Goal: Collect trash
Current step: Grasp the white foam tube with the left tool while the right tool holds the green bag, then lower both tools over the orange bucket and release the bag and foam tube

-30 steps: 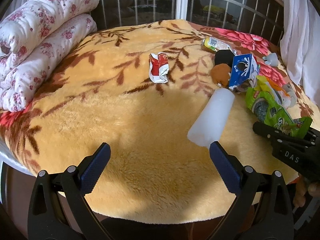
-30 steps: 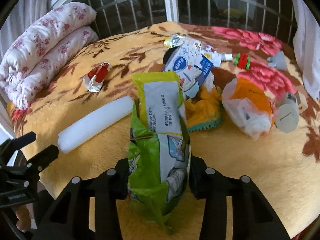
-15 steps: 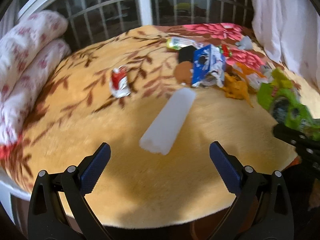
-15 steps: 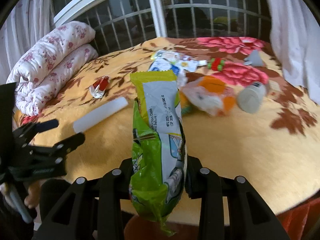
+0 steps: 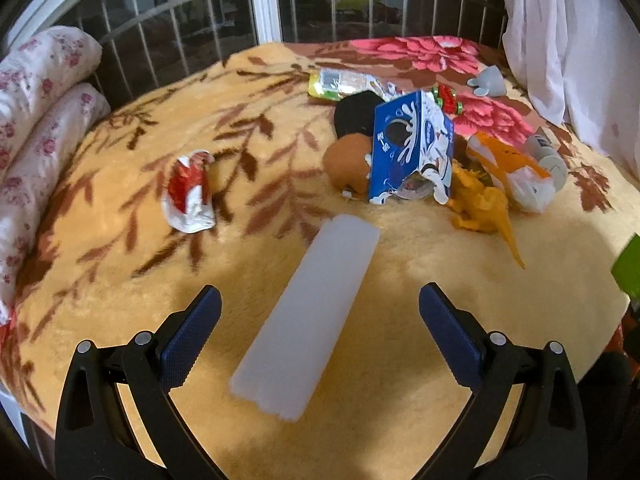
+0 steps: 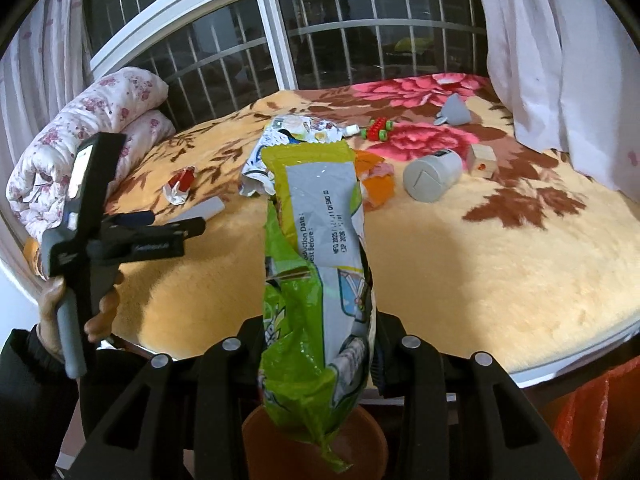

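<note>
The right tongs [image 6: 320,356] are clamped narrow on a green and white snack bag [image 6: 316,264], which stands upright between the jaws with its crumpled lower end hanging over a round brown bin [image 6: 360,440] at the bed's near edge. The left tongs [image 5: 320,332] stand wide apart with nothing pressed between them; a white foam tube [image 5: 308,320] lies on the yellow blanket [image 5: 400,340] in the gap between the blue pads [image 5: 188,336], touching neither. In the right wrist view a hand [image 6: 100,312] grips the left tool's handle at the bed's left side. Farther along the blanket, left of the tube, lies a crumpled red and white wrapper [image 5: 188,192]. Beyond the tube's far end stands a torn blue and white biscuit box [image 5: 412,152], with a brown ball-shaped thing [image 5: 348,164] just beside it and an orange toy dinosaur [image 5: 484,208] to its right. Near those are an orange and white bag [image 5: 512,168] and a grey cylinder [image 6: 432,172]. Farther back lie a yellow-green packet [image 5: 336,84], a red and green toy [image 6: 376,130], a small wooden cube [image 6: 482,160] and a grey funnel-like piece [image 6: 454,110]. A folded floral quilt [image 6: 84,136] lies at the far left against the barred window [image 6: 360,36], and a white curtain [image 6: 560,60] hangs at the right.
</note>
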Demonstrator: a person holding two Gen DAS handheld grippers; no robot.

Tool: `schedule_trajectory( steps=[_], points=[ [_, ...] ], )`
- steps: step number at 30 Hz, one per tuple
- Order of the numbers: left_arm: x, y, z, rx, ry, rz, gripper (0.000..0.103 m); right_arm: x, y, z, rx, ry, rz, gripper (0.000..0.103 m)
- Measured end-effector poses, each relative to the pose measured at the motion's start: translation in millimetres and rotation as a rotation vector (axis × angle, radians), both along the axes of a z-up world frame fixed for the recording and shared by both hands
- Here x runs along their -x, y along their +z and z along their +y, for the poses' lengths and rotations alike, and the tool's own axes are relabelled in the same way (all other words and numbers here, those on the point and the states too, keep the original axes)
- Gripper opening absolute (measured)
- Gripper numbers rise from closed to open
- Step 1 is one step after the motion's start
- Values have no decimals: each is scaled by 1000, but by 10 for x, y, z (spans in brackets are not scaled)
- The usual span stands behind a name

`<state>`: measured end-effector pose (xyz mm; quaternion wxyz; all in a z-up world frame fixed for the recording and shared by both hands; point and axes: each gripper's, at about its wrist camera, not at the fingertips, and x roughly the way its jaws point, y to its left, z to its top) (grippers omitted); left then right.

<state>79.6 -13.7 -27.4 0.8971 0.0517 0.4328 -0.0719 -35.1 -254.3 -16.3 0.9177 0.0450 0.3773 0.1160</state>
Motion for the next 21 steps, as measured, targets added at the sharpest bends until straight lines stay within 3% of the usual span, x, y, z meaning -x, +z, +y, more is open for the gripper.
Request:
schedule_trajectory(
  steps=[7,12,14,21],
  points=[
    [-141,-164,-26,33,23,32,94,-17,-51,1,12,-20,10,38],
    [-151,-206,-80,28,30,10,59,-46,-119,16,12,-24,29,38],
    [-147,-191,-87,46,31,-1,36,-51,-136,30,14,-24,34,38],
    [6,-75,-69,93,76,-10,26,-27,-154,15,5,-28,32,38]
  ],
)
